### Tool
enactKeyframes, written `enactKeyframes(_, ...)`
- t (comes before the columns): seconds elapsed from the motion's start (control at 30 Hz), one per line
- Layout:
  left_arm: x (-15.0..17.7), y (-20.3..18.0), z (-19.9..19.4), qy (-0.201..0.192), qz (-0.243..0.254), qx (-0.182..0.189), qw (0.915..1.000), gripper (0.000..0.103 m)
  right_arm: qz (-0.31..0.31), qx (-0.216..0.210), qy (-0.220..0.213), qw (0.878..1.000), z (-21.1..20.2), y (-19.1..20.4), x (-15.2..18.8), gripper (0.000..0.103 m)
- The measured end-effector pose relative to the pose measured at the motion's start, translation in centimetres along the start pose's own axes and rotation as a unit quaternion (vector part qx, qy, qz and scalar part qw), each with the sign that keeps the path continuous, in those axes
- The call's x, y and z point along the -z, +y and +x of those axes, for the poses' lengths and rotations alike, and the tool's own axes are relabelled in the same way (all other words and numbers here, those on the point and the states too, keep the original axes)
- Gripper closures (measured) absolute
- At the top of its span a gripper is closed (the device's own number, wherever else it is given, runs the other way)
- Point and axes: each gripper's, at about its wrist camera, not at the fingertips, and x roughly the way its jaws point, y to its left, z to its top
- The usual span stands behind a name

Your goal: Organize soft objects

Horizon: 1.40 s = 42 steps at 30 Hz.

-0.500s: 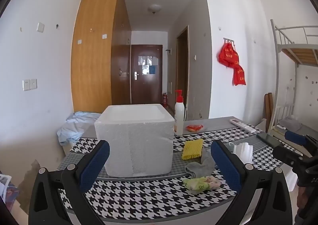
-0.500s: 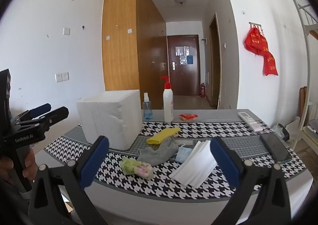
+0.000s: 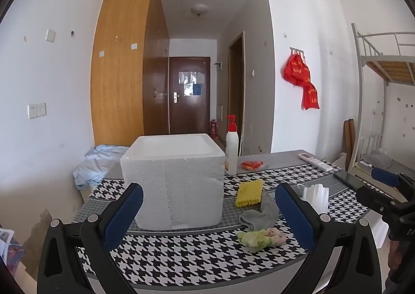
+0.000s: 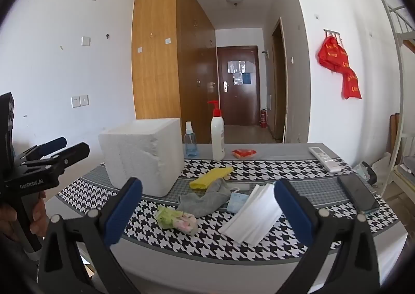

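While both tools, left tool (image 3: 207, 213) and right tool (image 4: 207, 205), hover released and empty, grey sock (image 4: 205, 199) and tissue stack (image 4: 253, 213) lie unsorted on tabletop (image 4: 298, 242) beside foam box (image 4: 142, 152); approach step; next calls for descending onto one item.

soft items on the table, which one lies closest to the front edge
The green and pink packet. It lies in front of the grey sock, while the yellow foam net sits farther back, toward the foam box.

The houndstooth-clothed tabletop (image 3: 181, 255) (image 4: 298, 244) is viewed near its front edge by both wrist cameras, facing the dark wooden door (image 3: 189, 94) (image 4: 238, 83).
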Motion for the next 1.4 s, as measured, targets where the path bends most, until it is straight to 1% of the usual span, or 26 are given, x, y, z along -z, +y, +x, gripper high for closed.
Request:
enactKeyframes(0.1, -0.12, 0.29, 0.01, 0.004, -0.001, 0.004, 1.0000, 0.001, 0.002, -0.002, 0.001, 1.000, -0.08, -0.10, -0.12, 0.000)
enactKeyframes(0.2, -0.21, 0.37, -0.17, -0.002, -0.003, -0.003, 1.0000, 0.001, 0.001, -0.001, 0.002, 1.000, -0.15, 0.00, 0.04, 0.000)
enactKeyframes(0.3, -0.26, 0.34, 0.01, 0.002, -0.004, 0.002, 1.0000, 0.001, 0.002, -0.002, 0.003, 1.000, -0.12, 0.00, 0.14, 0.000)
enactKeyframes(0.37, -0.24, 0.43, -0.09, -0.003, -0.004, -0.004, 1.0000, 0.001, 0.002, -0.002, 0.003, 1.000, -0.13, 0.02, 0.12, 0.000)
enactKeyframes(0.6, 0.12, 0.10, -0.04, 0.000, 0.006, 0.005, 1.0000, 0.001, 0.000, -0.001, 0.002, 1.000, -0.21, 0.12, 0.14, 0.000)
enactKeyframes(0.7, 0.16, 0.26, -0.06, 0.000, 0.003, 0.006, 1.0000, 0.001, 0.001, 0.001, 0.003, 1.000, -0.24, 0.09, 0.17, 0.000)
enactKeyframes(0.87, 0.16, 0.21, -0.26, -0.008, 0.011, -0.006, 0.9999, 0.001, 0.000, 0.000, 0.003, 1.000, -0.23, 0.07, 0.26, 0.000)
enactKeyframes(1.4, 0.26, 0.51, -0.20, -0.005, -0.003, 0.019, 0.9998, 0.001, -0.003, 0.000, 0.005, 1.000, 0.03, 0.35, 0.32, 0.000)
